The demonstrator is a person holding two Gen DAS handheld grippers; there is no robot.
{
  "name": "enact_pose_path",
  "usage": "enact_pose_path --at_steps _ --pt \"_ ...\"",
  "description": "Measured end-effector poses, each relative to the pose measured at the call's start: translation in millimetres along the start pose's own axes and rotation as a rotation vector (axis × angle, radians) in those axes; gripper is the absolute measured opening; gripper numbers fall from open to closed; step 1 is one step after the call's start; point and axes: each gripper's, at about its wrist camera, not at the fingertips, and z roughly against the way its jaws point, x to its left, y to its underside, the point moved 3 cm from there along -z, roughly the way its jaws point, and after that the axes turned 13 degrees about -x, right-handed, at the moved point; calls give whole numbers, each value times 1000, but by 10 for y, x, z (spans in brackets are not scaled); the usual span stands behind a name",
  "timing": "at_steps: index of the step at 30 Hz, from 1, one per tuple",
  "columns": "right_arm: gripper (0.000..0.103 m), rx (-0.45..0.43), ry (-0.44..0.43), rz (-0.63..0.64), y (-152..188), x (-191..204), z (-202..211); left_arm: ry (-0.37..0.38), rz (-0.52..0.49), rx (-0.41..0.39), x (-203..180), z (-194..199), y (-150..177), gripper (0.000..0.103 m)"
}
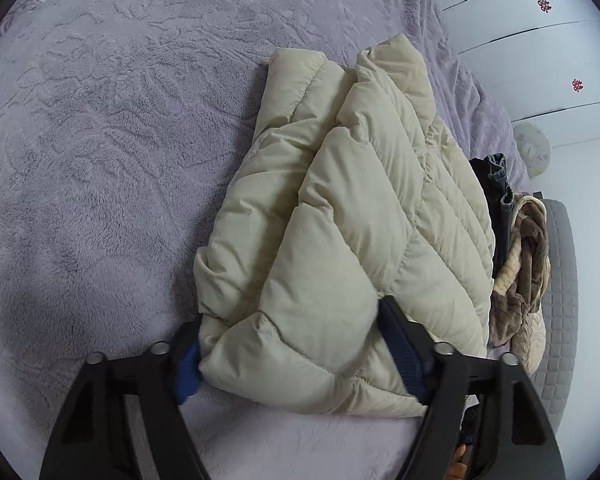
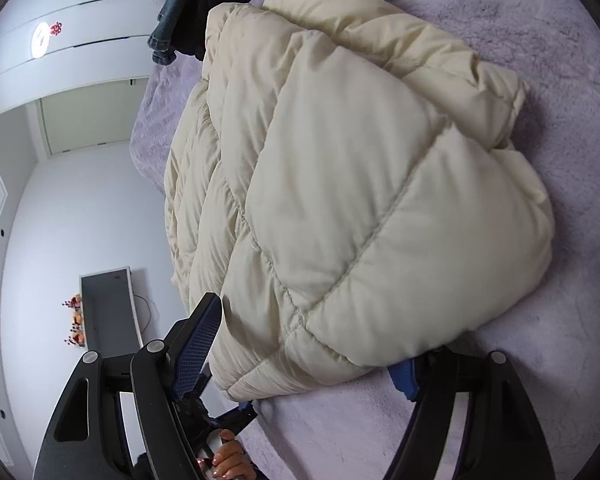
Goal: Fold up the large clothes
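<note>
L gripper (image 1: 290, 350): jaws clamped on the near corner of the cream puffer jacket (image 1: 352, 216), blue pads dug into the padding both sides. R gripper (image 2: 308, 344): jaws straddle the jacket's (image 2: 340, 184) near edge w/ blue pads against it, looks gripped. Jacket lies folded in a thick bundle on the lilac fleece blanket (image 1: 100, 140), running from 6 o'clock up to 12. At 3 o'clock in L view: pile of dark and brown clothes (image 1: 520, 248). A hand (image 2: 228, 460) shows at 6 o'clock in R view.
</note>
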Motion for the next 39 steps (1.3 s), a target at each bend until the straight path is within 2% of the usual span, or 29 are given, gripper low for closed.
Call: enact_pose_path --at_steps 1,2,3,5,8,15,26,29,30,32,34,39 --pt "47 0 -12 -21 1 -14 -7 8 2 -3 7 7 -7 54" --pt "35 -3 -26 -37 2 -26 6 28 3 0 16 21 -17 40" --pt "30 -4 -38 -49 5 -34 19 44 0 1 9 36 -27 34" --pt "20 1 -55 -62 24 -40 42 58 -34 -7 5 118 -51 29" --pt "18 7 -67 -66 62 -55 118 67 -76 -17 -52 223 -45 29" --pt "17 25 -54 -68 139 -116 284 71 -124 11 -23 489 105 29" --pt "18 69 14 -66 338 -306 563 -2 -144 83 346 741 521 30" --pt "27 81 44 -38 280 -219 498 -77 -162 66 380 767 490 53" --pt "30 92 62 -23 250 -161 466 -91 -175 53 370 796 472 53" --pt "45 113 88 11 244 -106 483 -97 -191 43 342 855 430 53" --pt "50 130 103 40 258 -56 530 -112 -216 28 316 931 387 53" --pt "51 202 128 111 387 102 606 -126 -272 -23 223 1099 250 53"
